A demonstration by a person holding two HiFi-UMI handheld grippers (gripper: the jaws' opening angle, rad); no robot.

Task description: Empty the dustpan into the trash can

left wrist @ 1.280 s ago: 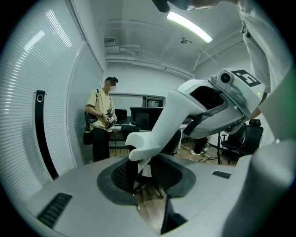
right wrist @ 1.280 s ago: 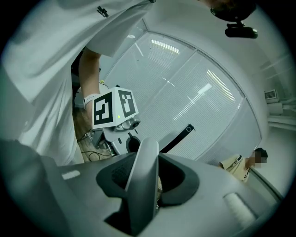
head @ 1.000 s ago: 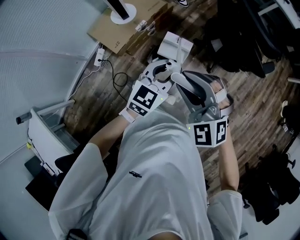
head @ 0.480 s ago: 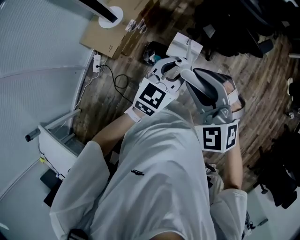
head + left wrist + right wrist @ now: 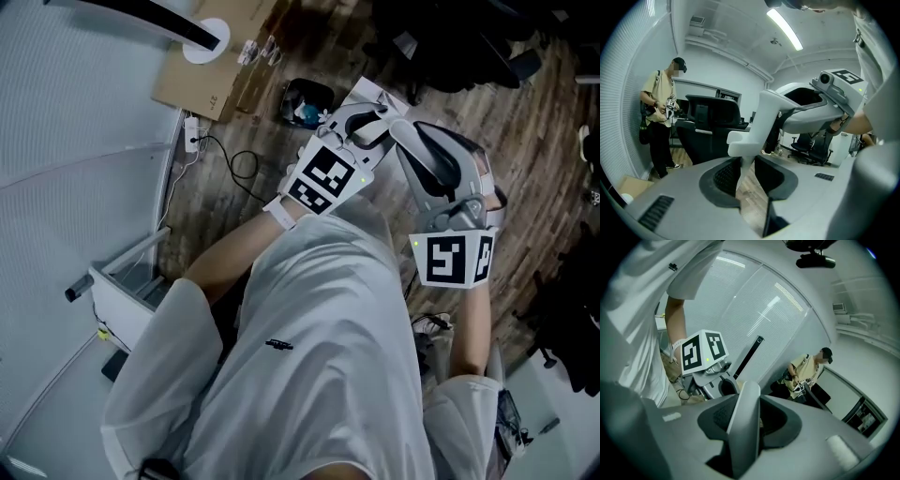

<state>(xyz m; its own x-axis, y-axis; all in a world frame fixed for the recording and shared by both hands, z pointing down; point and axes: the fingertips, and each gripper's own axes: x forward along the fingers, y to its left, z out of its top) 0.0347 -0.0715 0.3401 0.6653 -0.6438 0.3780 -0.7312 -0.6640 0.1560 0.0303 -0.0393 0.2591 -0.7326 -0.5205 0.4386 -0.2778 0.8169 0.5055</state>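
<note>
- Head view: the white dustpan (image 5: 375,92) is held up over the wooden floor (image 5: 234,202). Its pan shows just past the tips of both grippers and just right of the dark trash can (image 5: 305,101). The trash can stands open on the floor, near the corner of a cardboard sheet (image 5: 211,80). The print on that sheet is too small to read.
- The left gripper (image 5: 364,120) and right gripper (image 5: 412,136) lie side by side. Their cubes carry black-and-white square codes. A small dark logo on the wearer's white T-shirt (image 5: 272,345) cannot be read.
- Left gripper view: the left gripper (image 5: 746,176) has its jaws set wide, and they have just been easing closer. Its pads sit on either side of the lower end of the dustpan (image 5: 761,122) handle, which rises toward the right gripper.
- Right gripper view: the right gripper (image 5: 745,418) has its jaws close together, clamped on the pale dustpan handle, which is seen edge-on. Beyond it stands a person (image 5: 806,376) in a yellow shirt with an illegible chest print.
</note>
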